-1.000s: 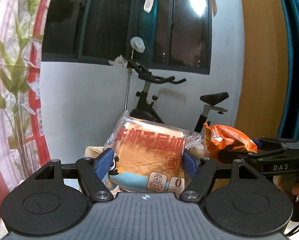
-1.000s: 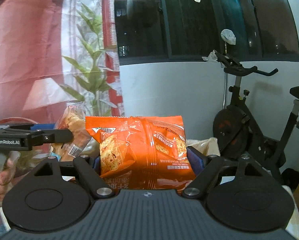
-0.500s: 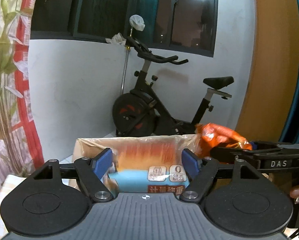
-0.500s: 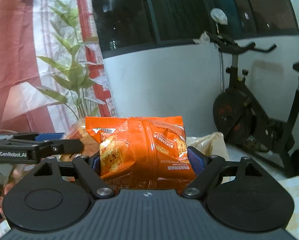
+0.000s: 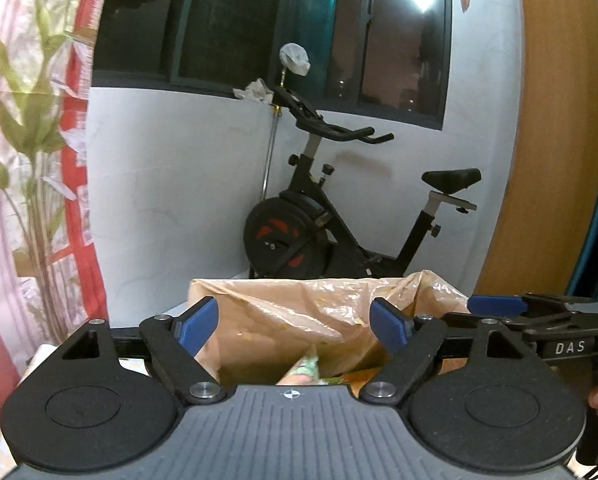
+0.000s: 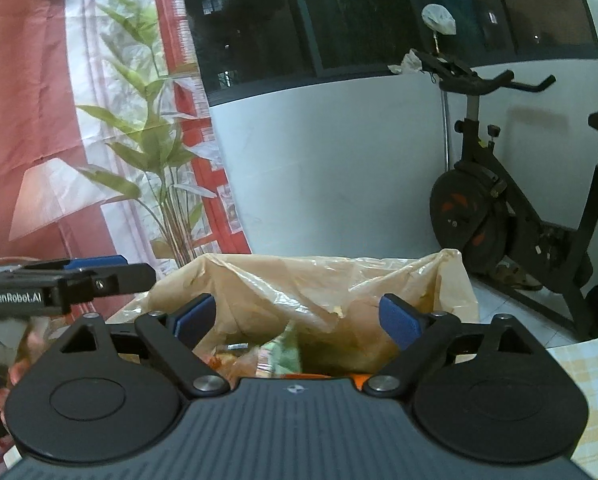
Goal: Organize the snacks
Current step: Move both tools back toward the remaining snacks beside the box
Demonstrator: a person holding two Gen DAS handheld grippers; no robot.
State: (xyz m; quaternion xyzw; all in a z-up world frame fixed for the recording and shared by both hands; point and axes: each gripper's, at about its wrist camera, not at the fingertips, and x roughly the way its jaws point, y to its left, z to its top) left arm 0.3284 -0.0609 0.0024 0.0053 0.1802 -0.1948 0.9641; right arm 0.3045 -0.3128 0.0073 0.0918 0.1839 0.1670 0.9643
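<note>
A box lined with a tan plastic bag [image 5: 299, 312] stands open right below both grippers. My left gripper [image 5: 295, 324] hangs over its mouth, jaws opening, with nothing between the blue pads [image 5: 197, 324]. Several snack packets [image 5: 309, 364] lie down inside the bag. In the right wrist view my right gripper [image 6: 297, 320] is over the same bag [image 6: 319, 280], jaws also opening and empty, with packets [image 6: 259, 356] showing below them. Each gripper appears in the other's view: the right gripper [image 5: 499, 304] at the right edge, the left gripper [image 6: 95, 266] at the left edge.
A black exercise bike [image 5: 319, 220] stands against the white wall behind the box. A red and white curtain with a leaf print [image 6: 99, 140] hangs on the left. A wooden panel [image 5: 547, 160] is on the right. A yellow checked cloth [image 6: 579, 360] lies right of the box.
The orange bread packet has left the left gripper and the orange chip bag has left the right one. Both pairs of jaws have spread wider over the bag.
</note>
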